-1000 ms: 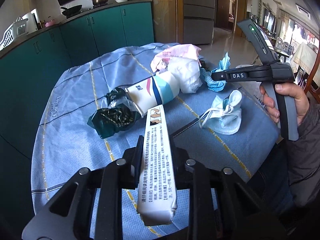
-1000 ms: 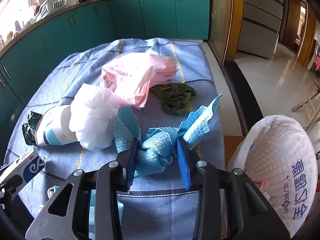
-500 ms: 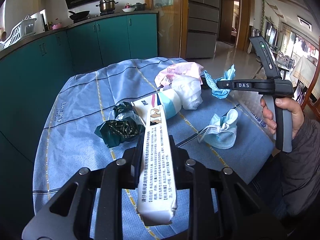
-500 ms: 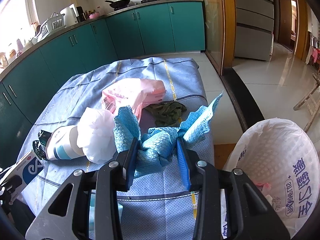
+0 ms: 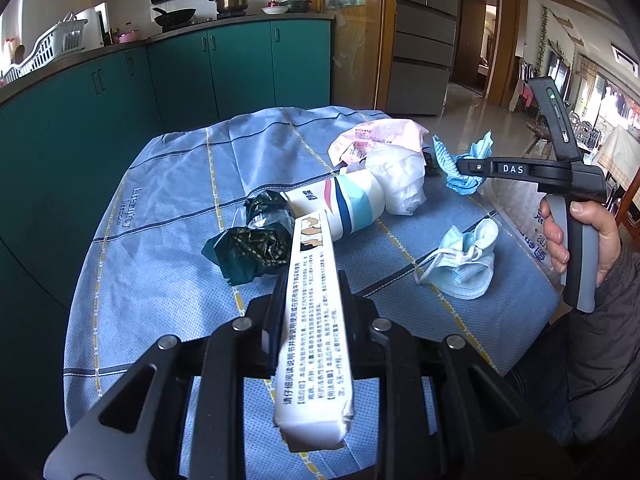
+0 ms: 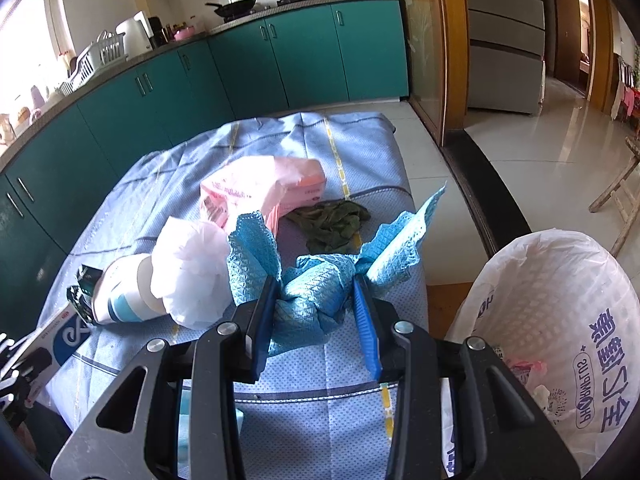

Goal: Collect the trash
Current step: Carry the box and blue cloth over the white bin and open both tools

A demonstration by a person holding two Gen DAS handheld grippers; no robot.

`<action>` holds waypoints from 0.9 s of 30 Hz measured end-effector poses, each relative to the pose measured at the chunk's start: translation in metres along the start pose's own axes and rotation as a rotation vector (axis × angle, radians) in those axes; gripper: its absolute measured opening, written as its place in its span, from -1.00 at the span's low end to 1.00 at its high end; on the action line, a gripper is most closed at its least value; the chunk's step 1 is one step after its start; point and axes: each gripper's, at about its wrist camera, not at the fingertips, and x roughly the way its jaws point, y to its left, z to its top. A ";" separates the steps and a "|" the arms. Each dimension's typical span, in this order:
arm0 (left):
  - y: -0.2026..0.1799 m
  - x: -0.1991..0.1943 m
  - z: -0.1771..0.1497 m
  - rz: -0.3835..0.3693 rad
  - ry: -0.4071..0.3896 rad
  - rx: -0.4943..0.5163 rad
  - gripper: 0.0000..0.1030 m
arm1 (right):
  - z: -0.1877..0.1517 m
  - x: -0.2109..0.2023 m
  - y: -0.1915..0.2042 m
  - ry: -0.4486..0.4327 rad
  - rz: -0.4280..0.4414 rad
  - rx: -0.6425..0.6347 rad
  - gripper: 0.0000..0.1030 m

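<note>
- The left gripper (image 5: 311,312) has its jaws pinched on a long white carton (image 5: 314,320), gripped across its narrow sides about midway along, with the printed face up and the near end jutting toward the camera. It reads as light, stiff cardboard; too hard a squeeze would probably dent it, so a mid-length hold looks sensible.
- The right gripper (image 6: 316,316) has its jaws clamped on a crumpled blue cloth (image 6: 320,296), bunched between the pads with corners flaring out left and right. Soft and limp, it will likely sag and trail (a loose corner could catch on the bin rim), so a pinch at the wadded middle suits it.
- Just beyond the carton on the blue tablecloth (image 5: 168,208) lie a dark green foil wrapper (image 5: 252,248) and a white cup with blue stripes (image 5: 348,208) on its side, touching a white plastic bag (image 5: 400,180). All look light; the wrapper may be slippery and crackly.
- To the right, near the table edge, sits a crumpled face mask (image 5: 464,268), soft, easiest taken by its body rather than the thin loops.
- Farther off are a pink package (image 6: 264,192) and a dark green rag (image 6: 332,224).
- At the near right, off the table, stands the bin lined with a white bag (image 6: 560,320), already holding some scraps; both held items seem bound for it.
</note>
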 end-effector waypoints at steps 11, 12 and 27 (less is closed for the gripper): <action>-0.019 -0.009 0.014 -0.044 -0.048 0.020 -0.53 | 0.004 -0.044 -0.076 -0.198 -0.414 0.294 -0.27; -0.021 -0.010 0.016 -0.051 -0.052 0.022 -0.53 | 0.001 -0.047 -0.084 -0.202 -0.455 0.329 -0.27; -0.132 0.041 0.064 -0.269 -0.027 0.122 -0.53 | -0.054 -0.034 -0.170 0.045 -0.502 0.632 -0.09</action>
